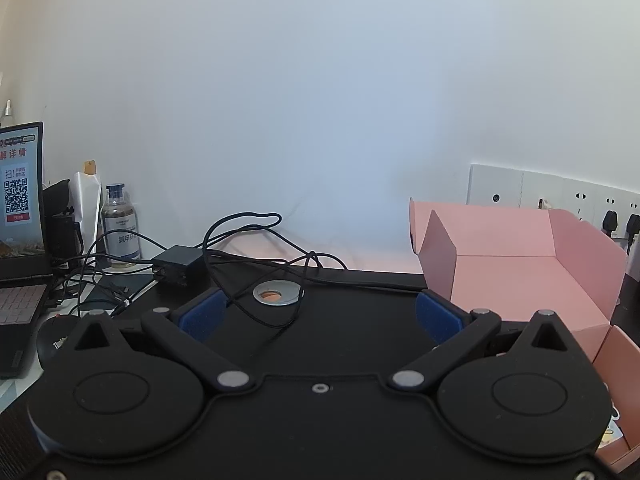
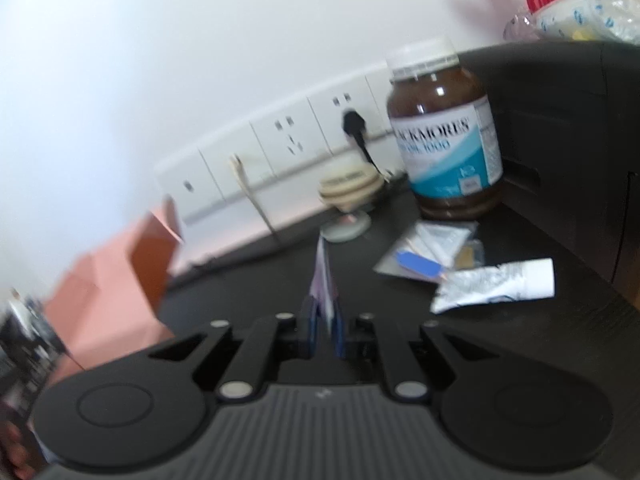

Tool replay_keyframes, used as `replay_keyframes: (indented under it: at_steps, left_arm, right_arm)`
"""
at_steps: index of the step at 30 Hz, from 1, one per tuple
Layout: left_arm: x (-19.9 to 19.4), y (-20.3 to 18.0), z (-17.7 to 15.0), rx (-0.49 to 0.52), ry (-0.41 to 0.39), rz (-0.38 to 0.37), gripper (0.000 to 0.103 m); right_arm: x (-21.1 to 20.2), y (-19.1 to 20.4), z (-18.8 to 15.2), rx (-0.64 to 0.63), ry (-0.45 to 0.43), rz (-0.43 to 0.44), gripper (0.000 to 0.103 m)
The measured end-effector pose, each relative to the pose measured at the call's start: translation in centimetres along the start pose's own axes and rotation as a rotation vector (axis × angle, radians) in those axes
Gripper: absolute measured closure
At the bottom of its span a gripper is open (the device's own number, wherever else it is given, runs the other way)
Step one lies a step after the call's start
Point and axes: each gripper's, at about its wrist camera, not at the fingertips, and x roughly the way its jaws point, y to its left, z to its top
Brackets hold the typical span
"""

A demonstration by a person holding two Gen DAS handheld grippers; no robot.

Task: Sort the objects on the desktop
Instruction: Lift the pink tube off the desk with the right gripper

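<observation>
**Right jaws pinch a thin packet; pink box waits open**

Closest in the right wrist view, the right gripper (image 2: 323, 330) has its jaws closed on a thin flat packet (image 2: 323, 276), whitish with a purple tint, standing on edge between the blue pads and poking forward above the desk (image 2: 400, 300). It is gripped by its lower end, probably because a flat sachet is easiest to lift by its thin edge. Whether it is fully clear of the desk I cannot tell through the blur.

Just beyond, to the right, the unsorted things lie loose on the desk: a crumpled white tube (image 2: 496, 286), a blue-tagged stick (image 2: 420, 266) on some clear sachets (image 2: 436, 240), and behind them a brown supplement bottle (image 2: 444, 132) standing upright. A small cream stand (image 2: 350, 196) sits near the wall sockets (image 2: 280, 148). To the left is the pink box (image 2: 116, 280), likely where the packet belongs, so the carry would go leftward.

In the left wrist view, the left gripper (image 1: 320, 314) hangs with its jaws wide apart and nothing between them, above the desk (image 1: 340, 328). Ahead lies a metal ring (image 1: 277, 293) among black cables (image 1: 240, 240), with a black adapter (image 1: 176, 266) further left. The pink box (image 1: 520, 272) stands just to the right, lid flaps up and its floor bare where visible, ready to receive things. A clear bottle (image 1: 119, 226) and a laptop (image 1: 20, 216) stand at the far left by the wall.
</observation>
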Motion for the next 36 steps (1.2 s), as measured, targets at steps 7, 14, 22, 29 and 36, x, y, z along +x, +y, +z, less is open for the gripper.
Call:
replay_keyframes:
  at_steps: [7, 14, 22, 29, 36]
  left_arm:
    - [-0.1, 0.0, 0.0, -0.001, -0.001, -0.006, 0.000]
    - [-0.1, 0.3, 0.1, -0.007, 0.001, -0.005, 0.000]
    - [0.0, 0.0, 0.0, 0.003, 0.006, -0.011, 0.000]
    - [0.0, -0.3, -0.2, 0.024, 0.003, -0.014, 0.000]
    - [0.0, -0.6, -0.3, 0.044, 0.007, -0.004, 0.000]
  right_arm:
    - [-1.9, 2.3, 0.8, -0.037, -0.014, 0.074, 0.102]
    - [-0.5, 2.9, 0.1, -0.112, 0.124, 0.019, 0.098]
    - [-1.0, 5.7, -2.7, -0.338, 0.261, 0.078, 0.054]
    - [-2.5, 6.4, -6.0, -0.477, 0.283, 0.040, 0.045]
    - [-1.9, 6.7, -7.2, -0.532, 0.270, 0.026, 0.049]
